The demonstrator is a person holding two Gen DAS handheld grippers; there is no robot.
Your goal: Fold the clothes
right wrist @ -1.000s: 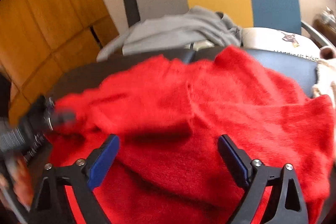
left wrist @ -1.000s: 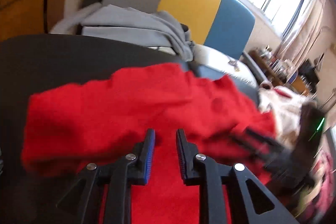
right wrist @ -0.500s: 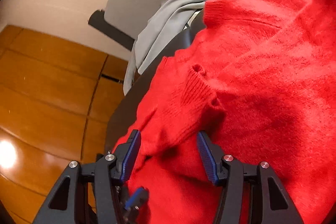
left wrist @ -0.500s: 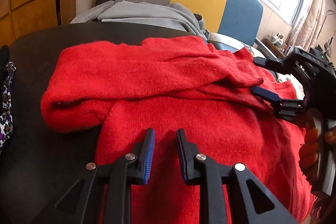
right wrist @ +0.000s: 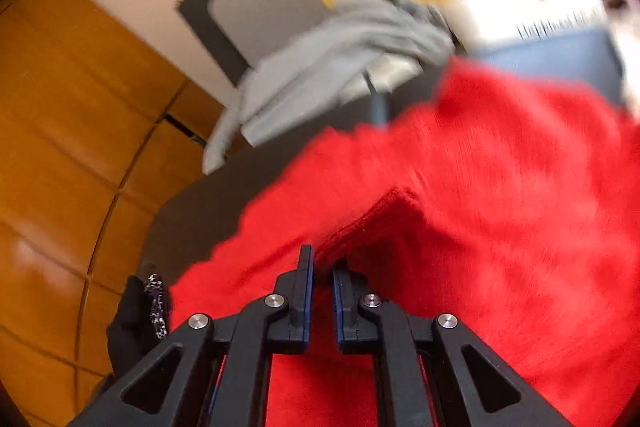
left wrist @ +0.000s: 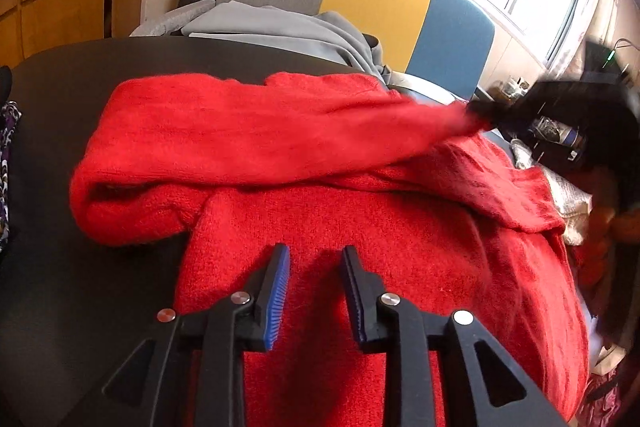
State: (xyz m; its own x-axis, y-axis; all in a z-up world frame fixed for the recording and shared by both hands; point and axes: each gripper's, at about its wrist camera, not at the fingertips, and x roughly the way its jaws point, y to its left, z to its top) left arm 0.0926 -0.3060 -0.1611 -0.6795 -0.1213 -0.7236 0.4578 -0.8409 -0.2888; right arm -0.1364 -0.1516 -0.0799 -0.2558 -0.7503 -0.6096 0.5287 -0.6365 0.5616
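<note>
One red sweater [left wrist: 360, 227] lies spread over a dark table [left wrist: 80, 87], its sleeve [left wrist: 280, 131] folded across the body and drawn out toward the right. Left gripper [left wrist: 314, 267] hovers above the sweater's lower part, jaws partly apart, nothing between them; right gripper [right wrist: 322, 267] has jaws nearly together, pinching the sleeve's ribbed cuff [right wrist: 372, 223], the view blurred. Behind the table, a grey garment [left wrist: 280, 31] lies draped over a chair [left wrist: 380, 3] with grey, yellow and blue panels.
</note>
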